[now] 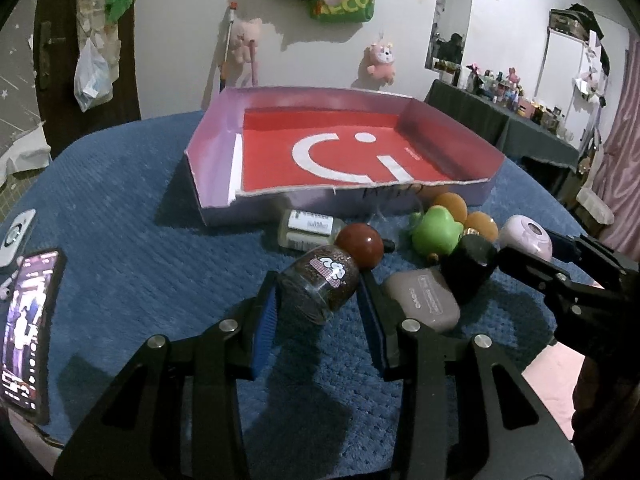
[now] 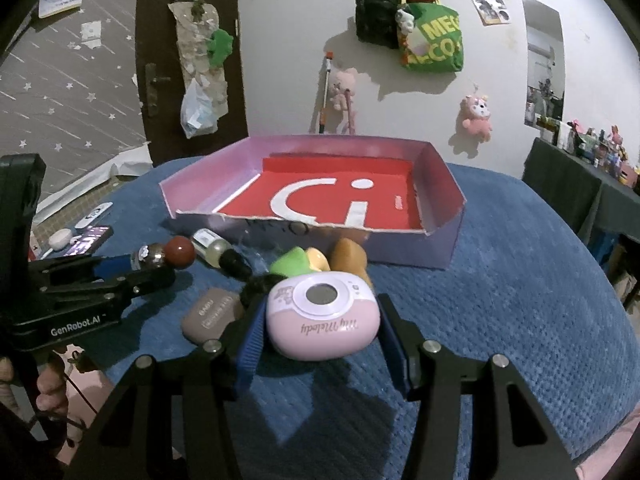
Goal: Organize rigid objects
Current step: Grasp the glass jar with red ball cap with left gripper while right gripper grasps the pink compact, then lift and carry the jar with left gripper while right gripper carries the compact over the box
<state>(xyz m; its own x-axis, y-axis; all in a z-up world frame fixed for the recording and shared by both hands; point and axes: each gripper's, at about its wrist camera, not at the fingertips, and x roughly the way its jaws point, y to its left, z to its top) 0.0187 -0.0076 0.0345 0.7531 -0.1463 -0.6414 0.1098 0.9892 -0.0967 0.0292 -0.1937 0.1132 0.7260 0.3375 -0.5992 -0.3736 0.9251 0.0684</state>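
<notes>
Your left gripper (image 1: 320, 300) has its jaws closed down on a small glitter bottle (image 1: 320, 282) with a round red cap, and the bottle hangs tilted, cap toward the box. Your right gripper (image 2: 320, 320) holds a pink rounded case (image 2: 322, 316), jaws part open and pressed to its sides. The open box (image 1: 212, 152) with the red floor sits on the far side of the blue cloth (image 1: 120, 220), nothing in it yet.

The bottle is gripped on a curved, smooth body, so I judge it could swivel or slide out if you tip it further. The case's rounded sides could also squirt from the pads. Between you and the box lie a clear bottle (image 1: 308, 228), a green toy (image 1: 436, 232) and a grey case (image 1: 420, 300); carrying low could knock them, and the box's near wall could catch either load.
</notes>
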